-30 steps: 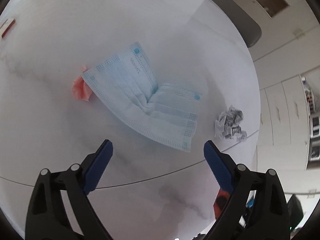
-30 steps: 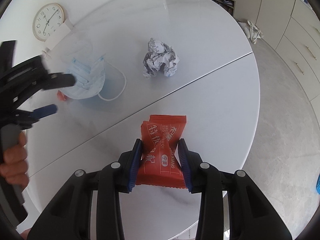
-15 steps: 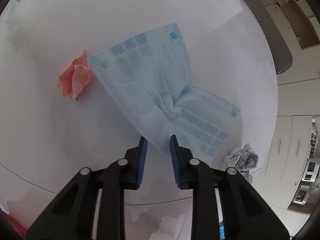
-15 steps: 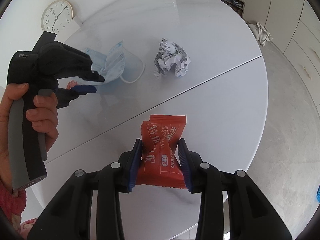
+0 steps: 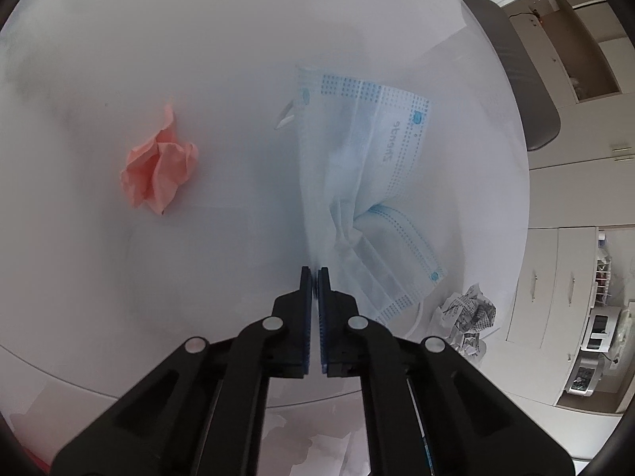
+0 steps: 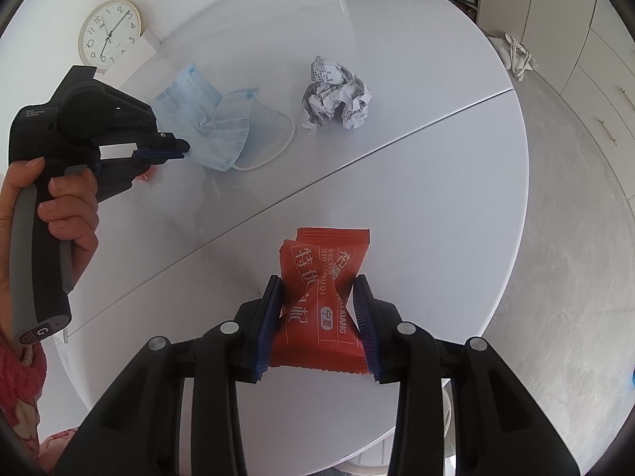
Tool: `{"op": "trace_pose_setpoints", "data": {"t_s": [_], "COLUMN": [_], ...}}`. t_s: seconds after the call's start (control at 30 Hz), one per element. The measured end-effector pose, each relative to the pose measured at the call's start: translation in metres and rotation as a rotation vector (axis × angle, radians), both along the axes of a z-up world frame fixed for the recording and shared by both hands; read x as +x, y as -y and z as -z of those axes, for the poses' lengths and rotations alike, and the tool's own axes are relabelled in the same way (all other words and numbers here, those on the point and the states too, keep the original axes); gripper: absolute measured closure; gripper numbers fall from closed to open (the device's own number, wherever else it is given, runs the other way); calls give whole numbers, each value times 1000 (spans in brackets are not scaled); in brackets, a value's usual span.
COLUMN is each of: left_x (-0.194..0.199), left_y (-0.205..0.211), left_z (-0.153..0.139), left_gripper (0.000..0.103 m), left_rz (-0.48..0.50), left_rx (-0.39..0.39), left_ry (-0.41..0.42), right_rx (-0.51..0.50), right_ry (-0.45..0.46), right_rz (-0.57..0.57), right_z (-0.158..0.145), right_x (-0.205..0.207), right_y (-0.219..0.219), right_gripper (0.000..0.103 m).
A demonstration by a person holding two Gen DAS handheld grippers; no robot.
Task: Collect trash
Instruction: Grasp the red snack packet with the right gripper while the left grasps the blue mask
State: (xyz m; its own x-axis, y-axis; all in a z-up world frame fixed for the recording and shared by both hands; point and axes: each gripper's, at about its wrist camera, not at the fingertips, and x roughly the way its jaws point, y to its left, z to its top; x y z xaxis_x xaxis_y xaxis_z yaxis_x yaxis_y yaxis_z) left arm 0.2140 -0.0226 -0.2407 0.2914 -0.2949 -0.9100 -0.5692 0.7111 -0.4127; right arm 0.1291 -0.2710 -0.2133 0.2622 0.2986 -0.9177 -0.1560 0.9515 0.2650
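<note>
A light blue face mask [image 5: 369, 182] lies crumpled on the round white table [image 5: 198, 258], its near edge pinched and pulled up between the blue pads of my left gripper [image 5: 316, 271], which is shut on it. In the right wrist view the left gripper [image 6: 180, 150] is seen from the side, nipping the mask [image 6: 214, 127]. My right gripper [image 6: 317, 289] is shut on a red snack wrapper [image 6: 321, 297] held above the table's near half. A crumpled pink paper [image 5: 158, 172] lies left of the mask. A ball of printed paper [image 6: 337, 97] sits to the mask's right.
A seam [image 6: 357, 158] runs across the table [image 6: 416, 218]. A round wall clock [image 6: 109, 33] leans at the table's far edge. Grey floor [image 6: 563, 258] and pale cabinets [image 6: 595, 39] lie to the right. A person's hand [image 6: 59, 206] grips the left tool's handle. A grey chair back [image 5: 516, 71] stands beyond the table.
My left gripper came down to the mask and went from wide open to shut on its near edge, bunching it up. The right gripper kept still with the wrapper.
</note>
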Motion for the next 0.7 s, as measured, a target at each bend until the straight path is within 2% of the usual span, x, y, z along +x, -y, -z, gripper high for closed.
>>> {"op": "trace_pose_setpoints", "data": {"t_s": [0.27, 0.33, 0.37, 0.4, 0.43, 0.5, 0.7], "left_x": [-9, -7, -8, -7, -8, -5, 15], "left_y": [-12, -15, -16, -17, -17, -16, -9], "left_z": [0, 2, 1, 2, -1, -4, 7], "left_gripper": [98, 89, 73, 54, 48, 43, 41], "left_rz": [-17, -27, -37, -46, -60, -69, -48], "left_rx": [-18, -28, -34, -33, -26, -13, -50], "left_ry": [3, 1, 4, 6, 14, 33, 11], "right_rx": [12, 14, 16, 17, 18, 21, 21], "right_ry": [7, 8, 7, 6, 6, 1, -10], "right_rz": [-1, -5, -6, -7, -7, -8, -16], "right_z": [1, 1, 2, 3, 3, 4, 3], "right_x": [3, 3, 3, 1, 2, 2, 6], "right_y": [-1, 1, 2, 4, 4, 5, 3], "right_gripper": [65, 65, 65, 65, 65, 65, 65]}}
